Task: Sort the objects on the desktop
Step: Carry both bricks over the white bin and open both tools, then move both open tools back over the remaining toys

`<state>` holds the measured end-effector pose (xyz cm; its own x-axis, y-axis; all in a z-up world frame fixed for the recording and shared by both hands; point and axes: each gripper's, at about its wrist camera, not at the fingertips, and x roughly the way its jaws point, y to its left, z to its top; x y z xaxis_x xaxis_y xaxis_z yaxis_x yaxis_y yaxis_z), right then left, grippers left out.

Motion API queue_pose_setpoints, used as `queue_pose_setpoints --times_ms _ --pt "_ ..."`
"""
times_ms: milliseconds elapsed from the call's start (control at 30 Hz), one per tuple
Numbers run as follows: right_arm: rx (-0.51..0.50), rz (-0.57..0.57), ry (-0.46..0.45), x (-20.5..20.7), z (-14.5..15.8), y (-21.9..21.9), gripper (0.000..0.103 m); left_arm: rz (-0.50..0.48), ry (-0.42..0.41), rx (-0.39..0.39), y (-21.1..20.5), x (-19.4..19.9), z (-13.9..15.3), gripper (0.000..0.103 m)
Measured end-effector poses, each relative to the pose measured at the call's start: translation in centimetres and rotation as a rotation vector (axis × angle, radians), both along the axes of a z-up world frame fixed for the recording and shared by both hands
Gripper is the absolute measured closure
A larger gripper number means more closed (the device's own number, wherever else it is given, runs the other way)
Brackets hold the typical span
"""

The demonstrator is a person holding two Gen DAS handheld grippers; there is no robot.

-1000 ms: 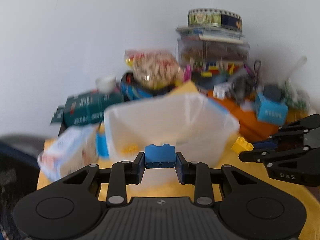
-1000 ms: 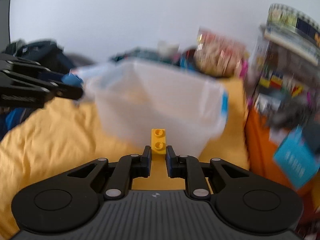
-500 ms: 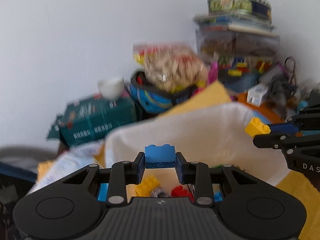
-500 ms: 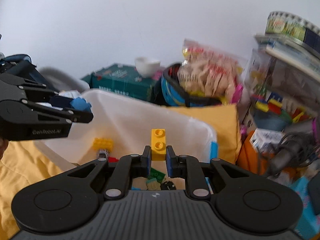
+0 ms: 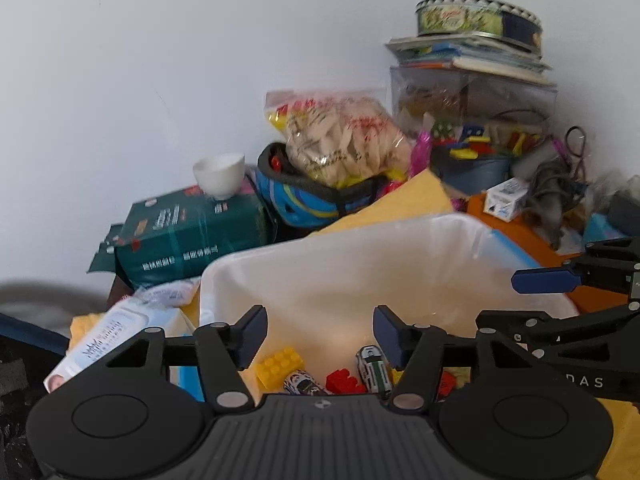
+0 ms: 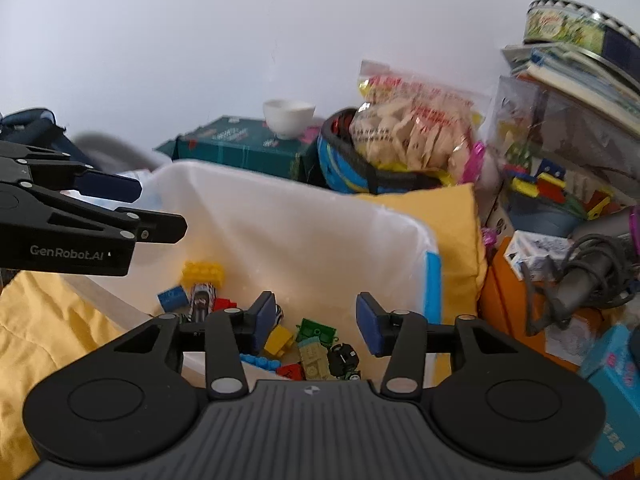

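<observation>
A translucent white plastic bin (image 5: 360,256) (image 6: 304,224) stands on the yellow cloth. Inside lie several toy bricks and toy cars: a yellow brick (image 5: 278,364) (image 6: 202,271), a blue brick (image 6: 173,298), a small yellow brick (image 6: 279,340), a red brick (image 5: 344,382) and a green car (image 5: 374,366). My left gripper (image 5: 320,334) is open and empty above the bin's near edge. My right gripper (image 6: 316,322) is open and empty above the bin. Each gripper shows from the side in the other's view.
Behind the bin are a green box (image 5: 188,236) with a white cup (image 5: 219,172) on it, a blue helmet (image 5: 308,196) holding a snack bag (image 5: 340,140), and a stack of containers, books and a tin (image 5: 476,16). A tissue pack (image 5: 108,340) lies left.
Both grippers have opened above the bin. The blue brick left my left gripper and the yellow brick left my right gripper; both lie in the bin now.
</observation>
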<state>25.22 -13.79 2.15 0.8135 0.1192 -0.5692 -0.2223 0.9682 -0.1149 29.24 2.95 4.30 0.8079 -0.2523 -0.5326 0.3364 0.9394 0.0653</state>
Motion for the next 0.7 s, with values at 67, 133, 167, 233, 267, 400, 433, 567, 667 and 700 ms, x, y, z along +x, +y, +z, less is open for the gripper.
queue_pose_setpoints --times_ms 67,133,167,233,267,400,433,567,667,700 --pt "-0.003 0.006 -0.02 -1.1 0.6 0.1 0.054 -0.007 -0.008 0.007 0.0 -1.2 0.6 0.04" --pt "-0.014 0.011 -0.041 -2.2 1.2 0.2 0.051 -0.012 -0.017 0.008 0.1 -2.6 1.0 0.04" --pt "-0.017 0.012 -0.049 -2.8 1.4 0.2 0.05 -0.016 -0.019 0.004 0.2 -3.4 1.2 0.039" --pt "-0.016 0.02 -0.054 -4.0 1.7 0.0 0.049 -0.024 -0.014 -0.003 0.3 -5.2 1.3 0.038" --pt "-0.02 0.025 -0.054 -4.6 1.8 0.0 0.049 -0.027 -0.011 -0.003 0.3 -6.0 1.3 0.038" --pt "-0.048 0.007 -0.082 -7.2 2.2 -0.6 0.048 -0.042 0.021 0.011 0.4 -9.2 0.5 0.038" --pt "-0.049 0.003 -0.078 -7.8 2.1 -1.0 0.047 -0.047 0.038 0.012 0.5 -9.9 0.1 0.038" --pt "-0.036 0.017 -0.01 -9.6 0.6 -1.8 0.046 -0.075 0.131 0.017 0.5 -12.5 -2.6 0.036" --pt "-0.044 0.036 0.083 -10.4 -1.5 -1.7 0.05 -0.107 0.208 0.04 0.1 -14.1 -5.2 0.036" --pt "-0.037 0.044 0.115 -10.6 -2.3 -1.6 0.05 -0.122 0.237 0.046 -0.2 -14.6 -6.1 0.036"
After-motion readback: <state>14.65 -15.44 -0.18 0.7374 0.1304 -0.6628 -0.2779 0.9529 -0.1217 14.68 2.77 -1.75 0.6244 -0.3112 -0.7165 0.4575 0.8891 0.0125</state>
